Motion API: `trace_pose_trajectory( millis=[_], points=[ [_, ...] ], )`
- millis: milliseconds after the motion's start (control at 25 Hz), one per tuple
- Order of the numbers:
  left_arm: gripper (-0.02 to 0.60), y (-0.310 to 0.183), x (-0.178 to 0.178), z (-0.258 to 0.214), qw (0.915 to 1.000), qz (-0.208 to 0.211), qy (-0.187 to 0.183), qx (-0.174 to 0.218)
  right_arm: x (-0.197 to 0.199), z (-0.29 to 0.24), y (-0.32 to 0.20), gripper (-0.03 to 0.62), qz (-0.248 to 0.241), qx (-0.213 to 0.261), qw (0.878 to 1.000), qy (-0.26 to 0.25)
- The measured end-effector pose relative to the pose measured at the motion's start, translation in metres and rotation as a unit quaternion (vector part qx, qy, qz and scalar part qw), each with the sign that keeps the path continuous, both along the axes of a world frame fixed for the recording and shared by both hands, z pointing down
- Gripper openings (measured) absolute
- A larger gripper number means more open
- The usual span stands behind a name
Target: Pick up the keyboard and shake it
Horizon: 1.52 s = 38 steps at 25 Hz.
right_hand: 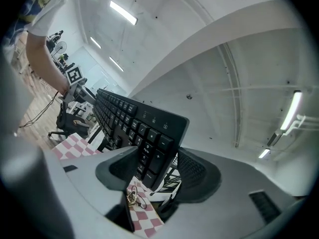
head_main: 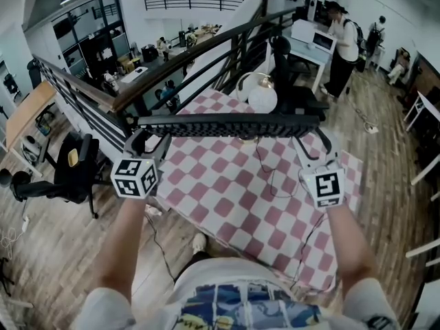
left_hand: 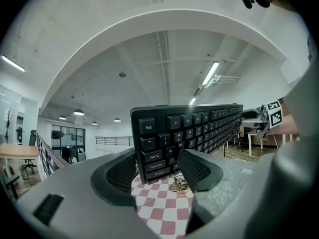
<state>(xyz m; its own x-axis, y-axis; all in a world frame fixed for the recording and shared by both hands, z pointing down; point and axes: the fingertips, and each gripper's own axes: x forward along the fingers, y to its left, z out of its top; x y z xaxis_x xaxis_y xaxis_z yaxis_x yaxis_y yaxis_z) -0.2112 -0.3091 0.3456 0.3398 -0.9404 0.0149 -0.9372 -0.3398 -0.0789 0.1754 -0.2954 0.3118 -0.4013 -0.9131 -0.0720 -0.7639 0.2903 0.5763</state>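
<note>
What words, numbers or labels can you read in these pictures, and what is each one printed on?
"Esc": Esc key at the keyboard corner, left gripper view.
"Tab": Tab key, lower down that end.
"Caps Lock": Caps Lock key, just under it.
Other keys: too small or blurred, in every view.
Marker cubes: patterns only, no letters.
Shirt print: unreadable.

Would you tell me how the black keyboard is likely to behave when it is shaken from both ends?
The keyboard spans straight between the left gripper and right gripper without sagging, so it is probably stiff. Its smooth plastic ends may slip. Its trailing cable could tug.
</note>
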Motion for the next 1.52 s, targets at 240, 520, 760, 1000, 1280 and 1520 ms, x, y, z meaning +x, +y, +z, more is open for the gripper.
trace_pose_trajectory(
  millis=[240, 520, 760, 1000, 1280, 1520],
  points=[
    [0.272, 0.002, 0.006, -0.013, 0.9997, -0.003, -0.007, 0.022, 0.007, -0.008, 0.002, 0.241, 0.004, 0.021, 1.0, 0.002],
    [0.272, 0.007, 0.004, -0.031, 0.9986, -0.011, -0.013, 0.05, 0.006, -0.019, 0.004, 0.239, 0.01, 0.048, 0.999, 0.011],
    [0.272, 0.008, 0.004, -0.046, 0.997, -0.013, -0.014, 0.075, 0.007, -0.029, 0.006, 0.238, 0.012, 0.066, 0.998, 0.008],
    [0.272, 0.01, 0.005, -0.058, 0.9958, -0.017, -0.017, 0.088, 0.008, -0.042, 0.007, 0.238, 0.011, 0.077, 0.997, 0.007],
    [0.272, 0.015, 0.007, -0.073, 0.9943, -0.016, -0.019, 0.104, 0.011, -0.054, 0.012, 0.238, 0.009, 0.086, 0.996, 0.007],
    [0.272, 0.018, 0.009, -0.079, 0.9938, -0.014, -0.017, 0.109, 0.011, -0.063, 0.015, 0.236, 0.011, 0.093, 0.996, 0.006]
  ],
)
